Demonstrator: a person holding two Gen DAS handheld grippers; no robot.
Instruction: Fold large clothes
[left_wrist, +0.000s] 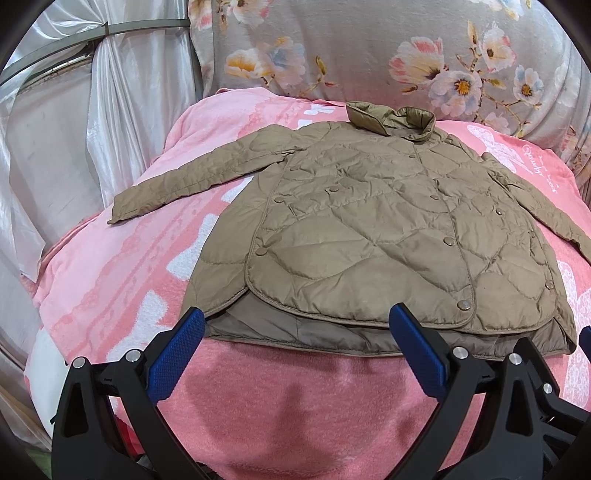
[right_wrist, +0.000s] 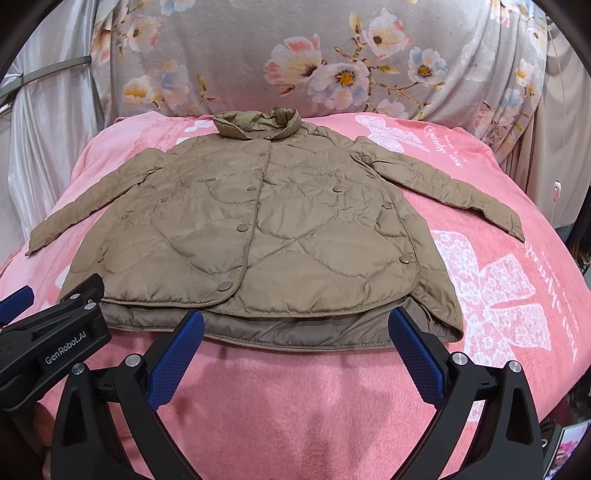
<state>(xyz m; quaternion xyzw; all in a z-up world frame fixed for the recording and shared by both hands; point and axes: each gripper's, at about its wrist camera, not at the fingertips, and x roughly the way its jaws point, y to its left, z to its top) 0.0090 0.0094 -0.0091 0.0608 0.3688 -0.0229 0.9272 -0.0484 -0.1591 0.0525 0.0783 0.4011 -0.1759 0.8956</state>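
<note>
A tan quilted jacket (left_wrist: 369, 229) lies flat, front up and snapped shut, on a pink blanket (left_wrist: 122, 266); it also shows in the right wrist view (right_wrist: 258, 236). Both sleeves are spread outward, the collar points away from me. My left gripper (left_wrist: 299, 321) is open and empty, its blue pads just short of the jacket's hem. My right gripper (right_wrist: 295, 321) is open and empty, also at the hem, more to the right. The left gripper's body (right_wrist: 48, 343) shows at the left of the right wrist view.
A grey floral cushion (right_wrist: 332, 55) stands behind the blanket. White curtain fabric (left_wrist: 74, 129) hangs at the left. The blanket (right_wrist: 498, 295) drops off at both sides. Dark clutter (right_wrist: 569, 443) sits at the lower right.
</note>
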